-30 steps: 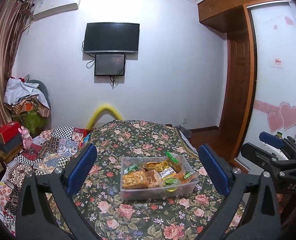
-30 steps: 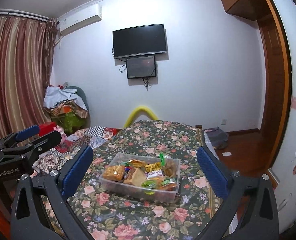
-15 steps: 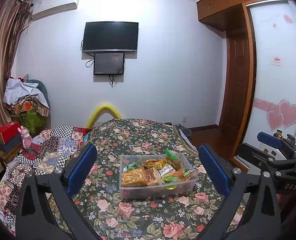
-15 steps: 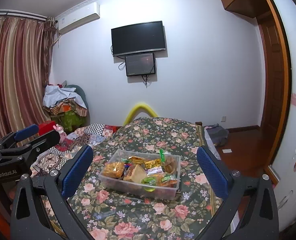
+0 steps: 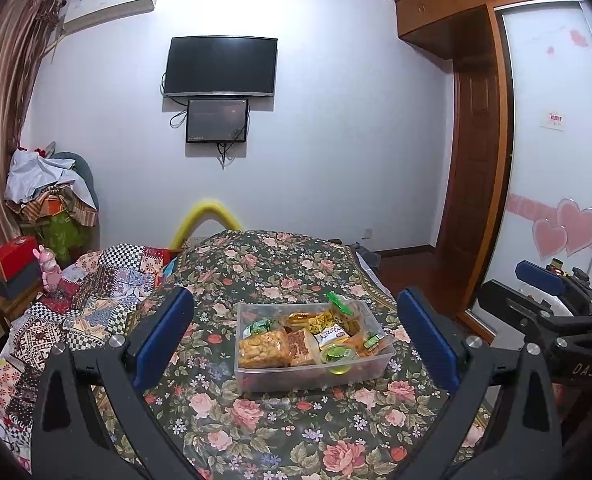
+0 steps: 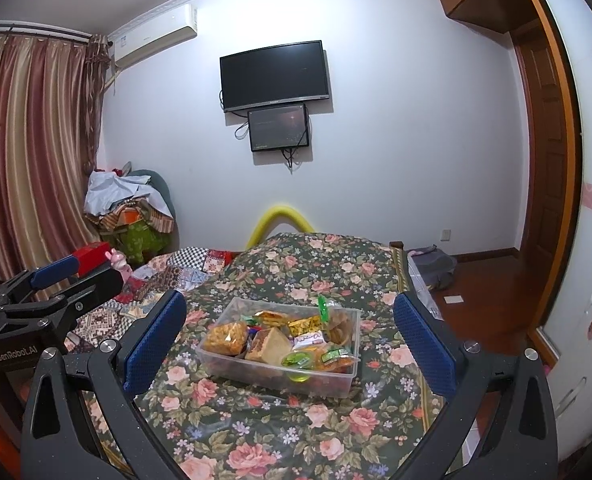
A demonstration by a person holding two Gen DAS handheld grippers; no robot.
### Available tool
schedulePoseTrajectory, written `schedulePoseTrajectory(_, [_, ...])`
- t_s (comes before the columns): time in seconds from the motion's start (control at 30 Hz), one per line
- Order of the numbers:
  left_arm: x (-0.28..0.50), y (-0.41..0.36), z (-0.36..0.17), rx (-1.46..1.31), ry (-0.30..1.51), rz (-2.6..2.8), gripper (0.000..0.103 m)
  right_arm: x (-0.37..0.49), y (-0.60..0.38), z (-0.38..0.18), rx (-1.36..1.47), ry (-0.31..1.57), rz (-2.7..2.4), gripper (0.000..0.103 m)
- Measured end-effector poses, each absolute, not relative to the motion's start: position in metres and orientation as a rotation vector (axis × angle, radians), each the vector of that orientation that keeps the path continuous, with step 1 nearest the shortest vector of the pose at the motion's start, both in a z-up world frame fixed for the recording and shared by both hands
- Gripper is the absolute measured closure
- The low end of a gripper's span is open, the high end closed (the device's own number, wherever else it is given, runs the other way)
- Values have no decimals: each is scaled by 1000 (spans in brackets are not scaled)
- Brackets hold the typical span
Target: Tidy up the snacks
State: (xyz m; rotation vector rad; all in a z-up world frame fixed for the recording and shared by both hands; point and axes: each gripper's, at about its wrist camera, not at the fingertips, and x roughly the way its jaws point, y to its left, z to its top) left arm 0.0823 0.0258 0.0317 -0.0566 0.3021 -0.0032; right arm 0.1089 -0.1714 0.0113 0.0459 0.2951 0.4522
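Both grippers hang in the air over the near end of the bed [image 5: 279, 264], and neither has hold of anything. The left gripper [image 5: 296, 336] stands wide open, its blue pads [image 5: 163, 336] far apart and framing the bin [image 5: 316, 376] from a distance, touching nothing. The right gripper [image 6: 289, 336] is spread just as wide, its pads [image 6: 155, 344] clear of the bin [image 6: 271, 376] and the bedspread alike. Each shows up at the edge of the other's view: the right gripper [image 5: 544, 312] off to the right, the left gripper [image 6: 51, 288] off to the left.

The clear plastic bin sits on the floral bedspread, near the foot, heaped with snacks. A bag of golden crackers [image 5: 261, 348] lies at its left front, a brown wrapped cake [image 5: 302, 346] beside it, a green jelly cup [image 5: 338, 356] against the front wall, and a green packet [image 5: 340, 304] stands up at the back. The packets underneath are jumbled and overlap, so I can't tell them apart or read most labels.

The lower frames of both grippers cut off the near edge of the bed. A pile of cloth [image 6: 127, 200] in the corner hides whatever it rests on.
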Motion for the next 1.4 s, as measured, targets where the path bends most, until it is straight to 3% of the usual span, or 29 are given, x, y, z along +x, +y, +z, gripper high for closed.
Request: schedulePoseTrajectory(1.4, [74, 18, 35, -41, 288, -29, 0, 103, -169, 14, 59, 282, 456, 0])
